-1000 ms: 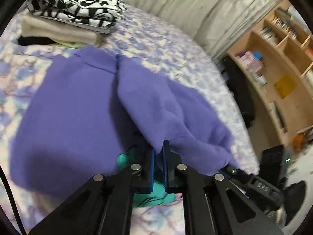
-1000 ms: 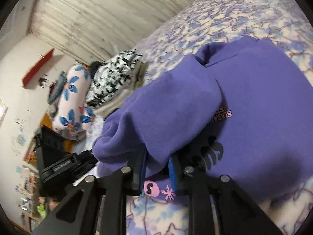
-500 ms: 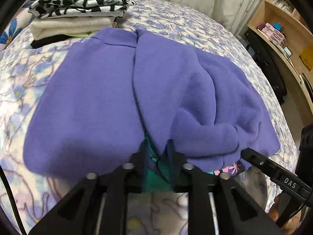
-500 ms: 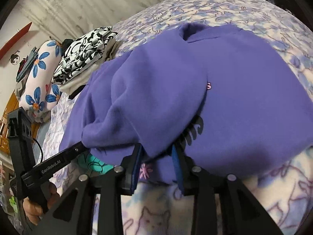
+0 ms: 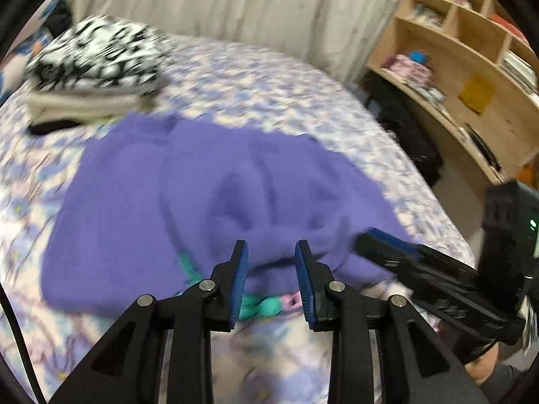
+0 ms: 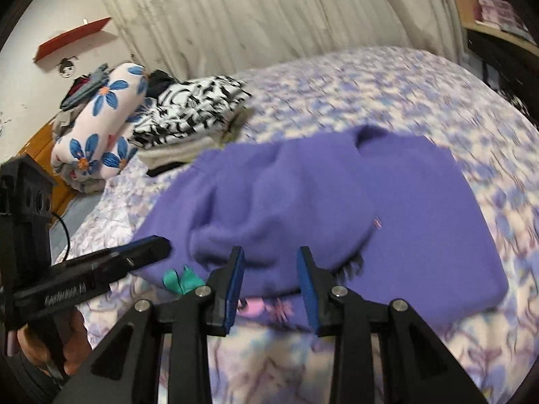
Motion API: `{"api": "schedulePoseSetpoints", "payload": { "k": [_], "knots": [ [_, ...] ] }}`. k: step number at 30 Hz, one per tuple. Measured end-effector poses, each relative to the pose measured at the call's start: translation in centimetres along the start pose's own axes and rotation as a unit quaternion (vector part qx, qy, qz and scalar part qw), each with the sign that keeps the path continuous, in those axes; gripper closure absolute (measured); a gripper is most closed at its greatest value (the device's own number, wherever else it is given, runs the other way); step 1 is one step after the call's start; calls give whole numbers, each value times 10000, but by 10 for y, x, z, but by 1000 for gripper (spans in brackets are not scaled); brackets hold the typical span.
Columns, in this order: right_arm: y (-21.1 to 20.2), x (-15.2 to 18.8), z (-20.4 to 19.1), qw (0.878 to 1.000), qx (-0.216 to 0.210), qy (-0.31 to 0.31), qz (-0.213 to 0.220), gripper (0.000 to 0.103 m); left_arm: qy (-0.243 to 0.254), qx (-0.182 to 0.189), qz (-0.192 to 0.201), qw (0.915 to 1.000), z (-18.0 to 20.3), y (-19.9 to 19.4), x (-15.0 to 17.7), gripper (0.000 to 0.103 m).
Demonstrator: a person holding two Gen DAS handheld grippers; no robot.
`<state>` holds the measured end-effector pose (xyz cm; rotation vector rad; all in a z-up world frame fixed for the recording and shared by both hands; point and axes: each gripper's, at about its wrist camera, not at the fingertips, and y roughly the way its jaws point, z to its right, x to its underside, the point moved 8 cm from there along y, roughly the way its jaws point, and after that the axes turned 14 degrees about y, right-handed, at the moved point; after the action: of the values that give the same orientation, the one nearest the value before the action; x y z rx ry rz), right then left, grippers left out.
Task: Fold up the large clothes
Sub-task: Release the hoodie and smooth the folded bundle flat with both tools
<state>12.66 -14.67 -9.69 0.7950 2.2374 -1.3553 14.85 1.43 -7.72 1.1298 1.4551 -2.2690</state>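
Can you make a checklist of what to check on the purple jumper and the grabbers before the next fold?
1. Left gripper let go: ok, jaws just opened, nothing between them.
2. Right gripper let go: ok, fabric behind its pads, not pinched.
3. Jumper lying on the bed: ok.
4. Folded sleeves flat: not ok, lumpy.
5. Clear of the folded pile: ok in the left view.
6. Bottom hem tidy: cannot tell, blurred.

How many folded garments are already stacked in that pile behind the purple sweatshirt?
3 visible: black-and-white patterned top, cream layer beneath, black one at the bottom; more may be hidden.
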Motion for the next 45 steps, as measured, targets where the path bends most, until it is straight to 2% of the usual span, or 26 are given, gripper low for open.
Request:
{"api": "schedulePoseSetpoints", "payload": {
  "k": [3,6,7,9,11,12,14,23,25,30,33,37,39,40,43,45],
  "knots": [
    [20,-10,-7,9998,3,-188,-84,89,178,-110,16,9998,4,16,-14,79],
    [38,-16,-2,9997,91,-197,-149,89,116,-181,-110,9997,-7,41,-22,81],
    [45,-17,1,9996,129,-170,-188,89,48,-230,-181,9996,-12,50,-21,81],
    [60,-14,13,9989,298,-86,-352,98,-86,-354,-375,9986,-24,67,-14,80],
    [77,-3,28,9970,456,53,-624,103,-346,-267,-651,9969,-34,86,2,78],
    [84,3,34,9963,405,199,-725,103,-487,-192,-631,9966,-37,89,6,78],
    [85,5,41,9963,266,403,-710,103,-439,-195,-585,9971,-37,90,8,77],
    [70,-2,36,9959,165,435,-769,103,-210,-284,-456,9983,-29,73,5,75],
    [65,-9,30,9966,129,441,-691,103,-133,-400,-396,9983,-26,64,-2,71],
    [57,-35,15,9984,45,372,-413,99,-64,-595,-62,9982,-26,48,-30,49],
    [64,-51,7,9990,38,312,-302,99,-75,-733,82,9973,-34,50,-52,46],
    [83,-67,0,9993,42,263,-254,99,-245,-810,5,9964,-48,68,-66,48],
    [97,-70,6,9987,52,351,-367,99,-417,-748,-161,9962,-57,82,-64,48],
    [105,-69,13,9982,163,360,-441,99,-473,-734,-235,9959,-59,88,-61,48],
    [121,-65,42,9954,712,384,-512,103,-499,-1067,-508,9917,-74,103,-48,46],
    [120,-61,53,9959,492,529,-547,103,-405,-1167,-528,9909,-79,107,-39,46]
  ]
}}
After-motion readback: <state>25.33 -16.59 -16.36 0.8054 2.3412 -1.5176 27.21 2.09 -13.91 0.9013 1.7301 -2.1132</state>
